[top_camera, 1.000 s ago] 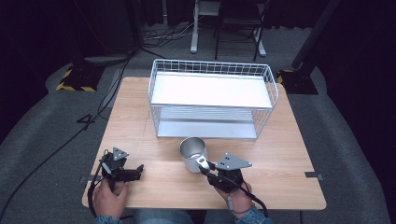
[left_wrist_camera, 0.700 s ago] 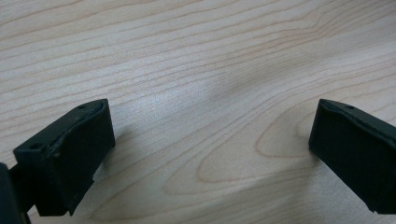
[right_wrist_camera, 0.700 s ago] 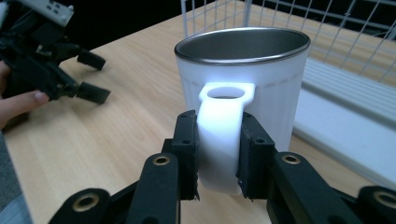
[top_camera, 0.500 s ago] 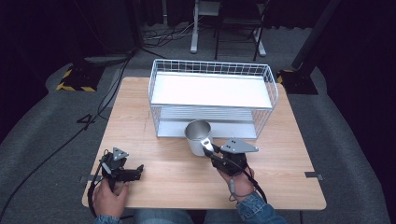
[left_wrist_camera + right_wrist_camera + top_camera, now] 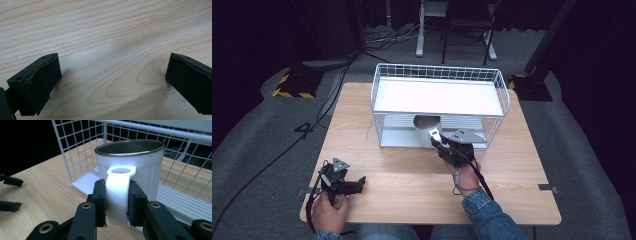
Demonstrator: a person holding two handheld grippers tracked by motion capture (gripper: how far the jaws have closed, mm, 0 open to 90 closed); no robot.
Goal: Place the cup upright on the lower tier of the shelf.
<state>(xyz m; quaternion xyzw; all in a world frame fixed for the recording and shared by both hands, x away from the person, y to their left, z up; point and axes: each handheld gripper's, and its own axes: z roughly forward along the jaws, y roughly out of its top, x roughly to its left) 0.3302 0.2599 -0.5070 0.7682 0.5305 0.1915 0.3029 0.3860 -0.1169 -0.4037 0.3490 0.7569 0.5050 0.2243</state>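
I see a white ribbed mug (image 5: 130, 167) with a metal rim at the wire rack's (image 5: 439, 75) lower opening, my right gripper (image 5: 117, 203) clamped on its handle, left gripper's (image 5: 112, 82) fingers (image 5: 37, 82) spread wide over the bare surface (image 5: 100, 30).

Landmark: my wooden table (image 5: 412, 185).
Floor: grey carpet (image 5: 257, 165) around my table.
Cables: black leads (image 5: 287, 145) left of my table.
Hazard plate: yellow-black base (image 5: 292, 85) beyond its far-left corner.
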